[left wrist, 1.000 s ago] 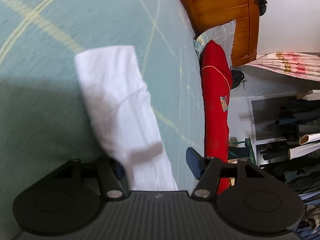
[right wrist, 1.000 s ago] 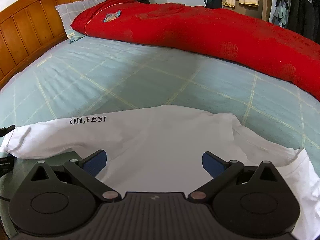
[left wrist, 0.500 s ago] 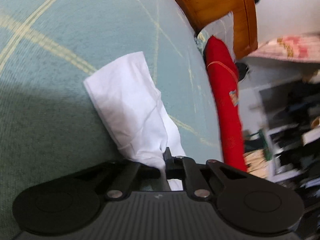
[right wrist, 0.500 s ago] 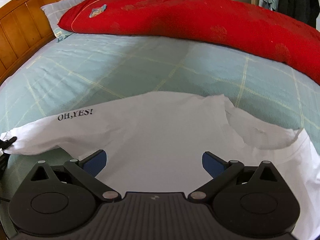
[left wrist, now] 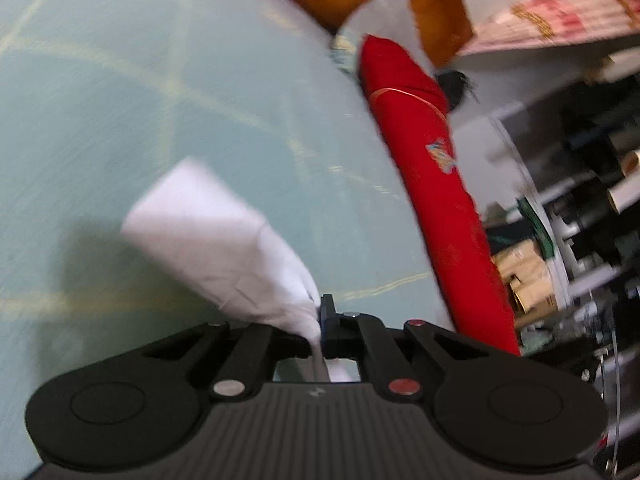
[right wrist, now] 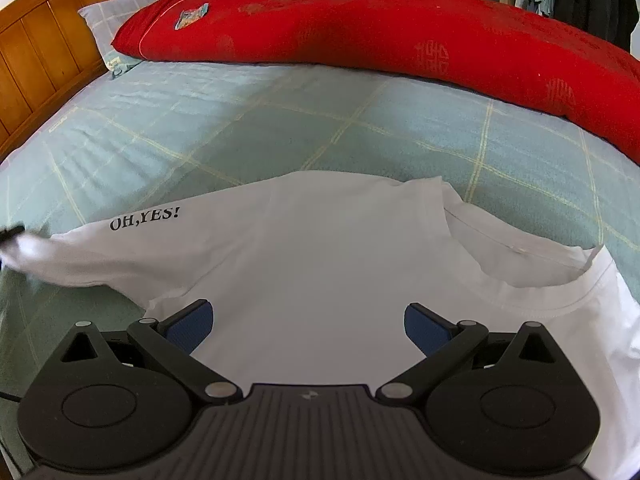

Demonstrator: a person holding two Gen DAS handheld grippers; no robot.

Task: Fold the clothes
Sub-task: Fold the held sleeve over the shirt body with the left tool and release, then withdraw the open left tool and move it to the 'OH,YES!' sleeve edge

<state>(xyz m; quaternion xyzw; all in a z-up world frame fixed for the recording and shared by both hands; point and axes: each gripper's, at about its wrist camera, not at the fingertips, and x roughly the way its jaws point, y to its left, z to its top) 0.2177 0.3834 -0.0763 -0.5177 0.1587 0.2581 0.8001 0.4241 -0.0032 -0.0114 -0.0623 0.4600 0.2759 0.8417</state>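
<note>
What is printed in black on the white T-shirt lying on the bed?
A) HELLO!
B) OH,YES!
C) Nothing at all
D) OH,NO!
B: the right wrist view shows the white T-shirt carrying the black words OH,YES! near its sleeve.

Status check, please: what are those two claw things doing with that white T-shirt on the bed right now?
Left gripper shut on sleeve. Right gripper open over white T-shirt. Nothing blocking.

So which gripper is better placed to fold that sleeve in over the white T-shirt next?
Left. The left gripper is already shut on the sleeve of the white T-shirt. The right gripper hovers open above the shirt's body, holding nothing.
</note>
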